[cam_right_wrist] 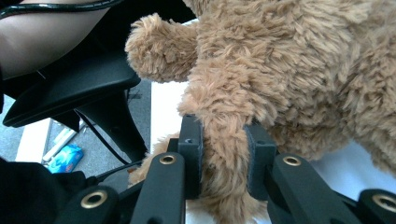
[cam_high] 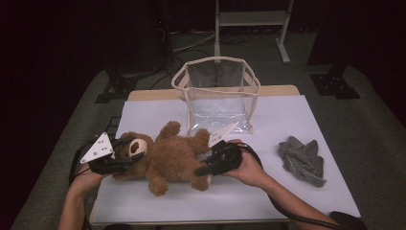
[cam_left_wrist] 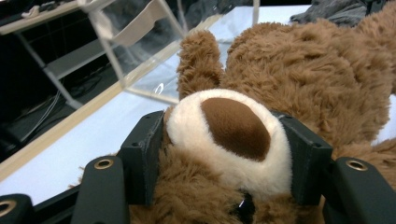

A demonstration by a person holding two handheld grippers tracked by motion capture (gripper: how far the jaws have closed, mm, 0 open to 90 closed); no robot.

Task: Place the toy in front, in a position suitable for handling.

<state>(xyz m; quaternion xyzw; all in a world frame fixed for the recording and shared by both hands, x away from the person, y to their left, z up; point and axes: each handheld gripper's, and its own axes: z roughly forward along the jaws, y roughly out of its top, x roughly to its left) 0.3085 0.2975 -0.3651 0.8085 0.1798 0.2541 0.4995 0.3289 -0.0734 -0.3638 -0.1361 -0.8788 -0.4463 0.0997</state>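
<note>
A brown teddy bear (cam_high: 167, 155) lies on its back on the white table (cam_high: 287, 115), head to the left. My left gripper (cam_high: 131, 148) is shut on the bear's head. In the left gripper view its two jaws squeeze the cream muzzle (cam_left_wrist: 229, 135) with the brown nose from both sides. My right gripper (cam_high: 203, 168) is shut on the bear's near leg. In the right gripper view the furry leg (cam_right_wrist: 224, 130) is pinched between the two black jaws, and an arm (cam_right_wrist: 159, 46) of the bear sticks out above.
A clear plastic bag (cam_high: 218, 93) with cream trim stands open behind the bear at the table's far edge. A crumpled grey cloth (cam_high: 301, 160) lies at the right. The near table edge runs just below the bear. A white frame (cam_high: 249, 19) stands on the floor behind.
</note>
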